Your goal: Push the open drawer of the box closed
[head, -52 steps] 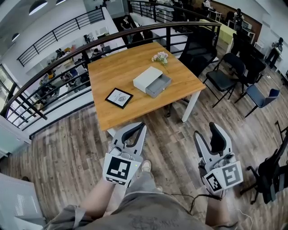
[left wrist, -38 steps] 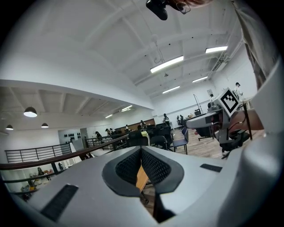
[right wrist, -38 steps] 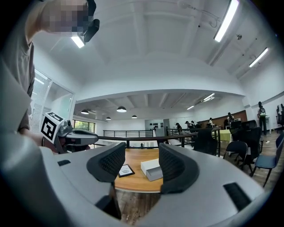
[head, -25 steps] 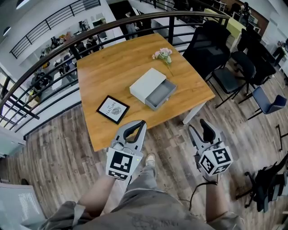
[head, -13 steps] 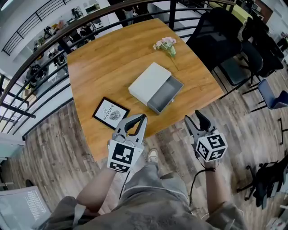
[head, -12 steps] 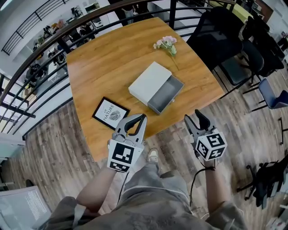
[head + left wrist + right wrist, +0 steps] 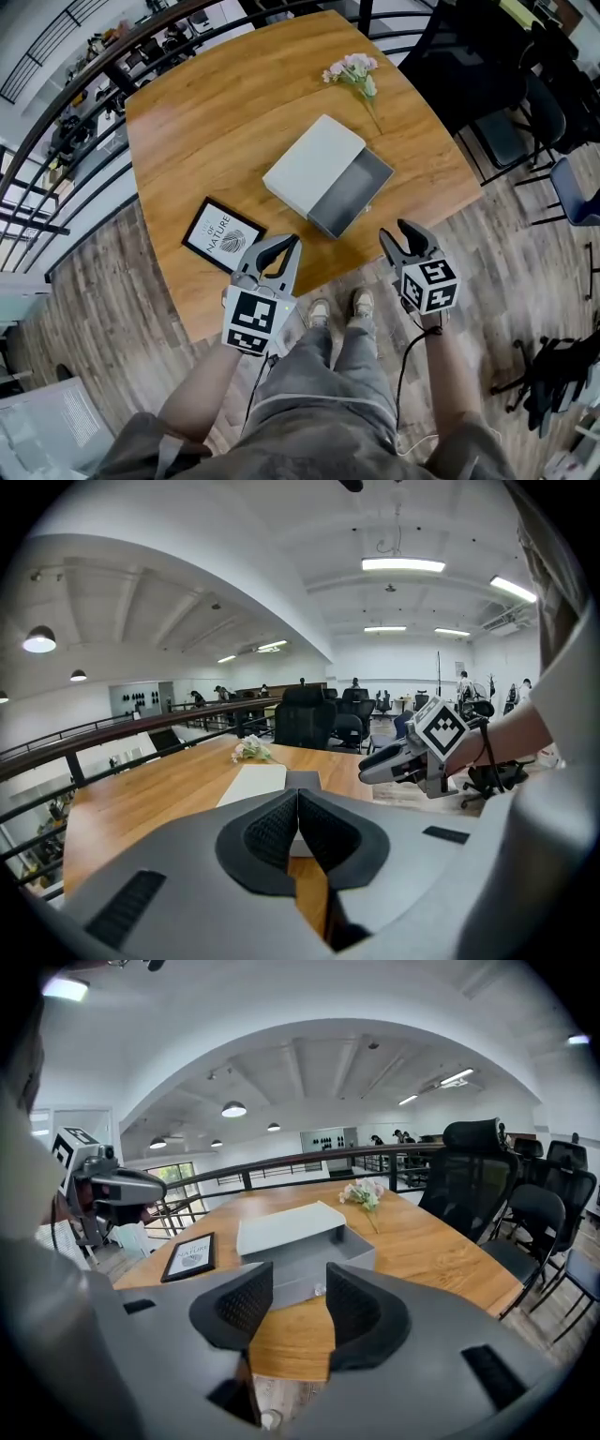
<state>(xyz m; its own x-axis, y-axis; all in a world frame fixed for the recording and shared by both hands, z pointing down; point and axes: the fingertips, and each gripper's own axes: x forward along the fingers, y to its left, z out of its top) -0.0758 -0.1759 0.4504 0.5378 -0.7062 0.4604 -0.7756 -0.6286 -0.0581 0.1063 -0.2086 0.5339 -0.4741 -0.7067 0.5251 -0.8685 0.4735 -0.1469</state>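
A pale grey box [image 7: 311,166] lies on the wooden table [image 7: 206,122], its darker drawer [image 7: 351,195] pulled out toward the near right edge. The drawer [image 7: 314,1258] faces me in the right gripper view, with a small knob on its front. My right gripper [image 7: 400,237] hovers off the table's near edge, short of the drawer; its jaws are closing with nothing between them. My left gripper [image 7: 279,251] is over the near table edge, left of the box [image 7: 255,785], its pads shut together and empty.
A framed picture [image 7: 223,235] lies left of the box. Pink flowers [image 7: 353,72] lie at the far side. Black chairs [image 7: 497,84] stand right of the table, a railing [image 7: 56,131] runs behind it. My feet [image 7: 339,306] stand on the wood floor.
The table and box have come nearer in the head view. Both grippers have moved forward to the table's near edge. The right gripper's jaws have narrowed.
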